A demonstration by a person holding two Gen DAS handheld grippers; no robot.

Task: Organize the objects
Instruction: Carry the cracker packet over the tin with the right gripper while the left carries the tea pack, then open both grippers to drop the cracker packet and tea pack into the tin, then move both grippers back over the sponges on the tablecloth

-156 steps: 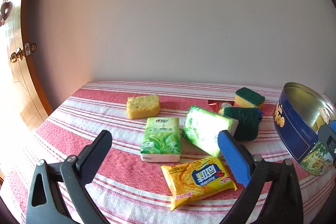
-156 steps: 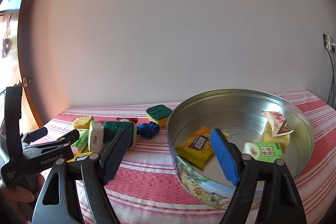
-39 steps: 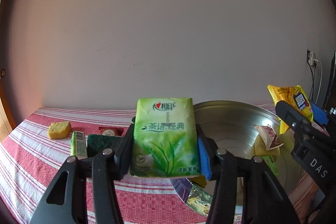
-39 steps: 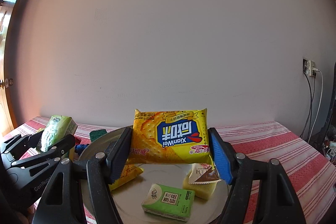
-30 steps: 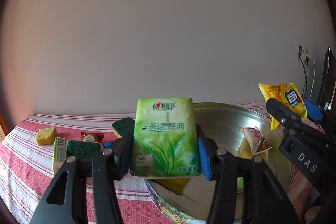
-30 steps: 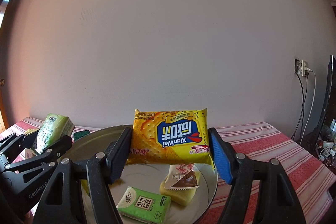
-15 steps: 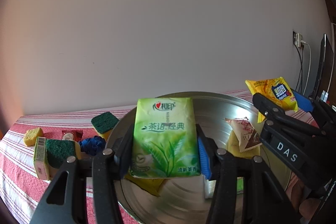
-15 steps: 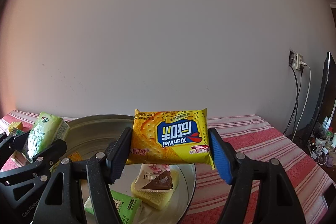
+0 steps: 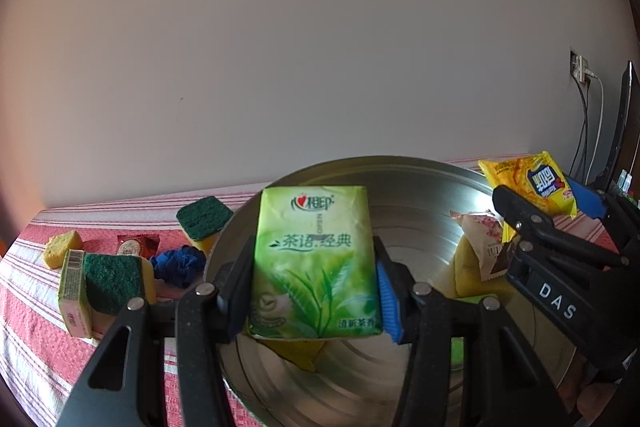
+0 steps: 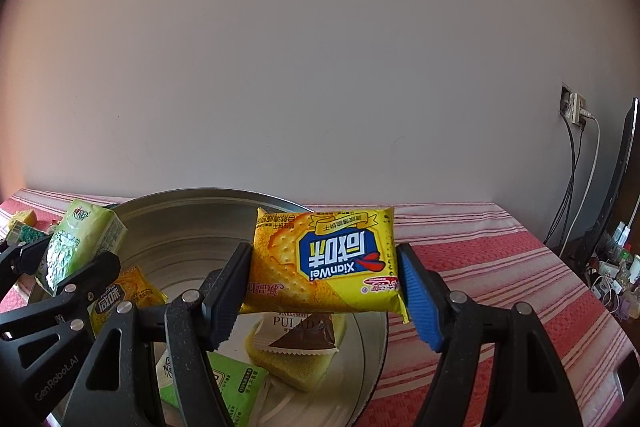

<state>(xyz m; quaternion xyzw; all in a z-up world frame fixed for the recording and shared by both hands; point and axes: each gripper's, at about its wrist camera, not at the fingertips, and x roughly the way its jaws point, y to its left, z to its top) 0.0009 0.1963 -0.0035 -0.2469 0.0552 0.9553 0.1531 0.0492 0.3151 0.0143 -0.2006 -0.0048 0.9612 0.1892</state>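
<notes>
Two sponges (image 9: 204, 217), blue scrunchie (image 9: 179, 264) left of tin (image 9: 400, 171), clear of it

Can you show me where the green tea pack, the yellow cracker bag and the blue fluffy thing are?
green tea pack (image 9: 316, 259), left wrist view, middle of its front.
yellow cracker bag (image 10: 326, 259), right wrist view, on its blue label.
blue fluffy thing (image 9: 179, 265), left wrist view, its centre.

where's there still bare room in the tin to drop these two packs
Bare metal: the tin's near floor below the green tissue pack and its far wall. Crowded on the right: marshmallow packet on a sponge, small green pack; a yellow cracker pack lies left.
</notes>
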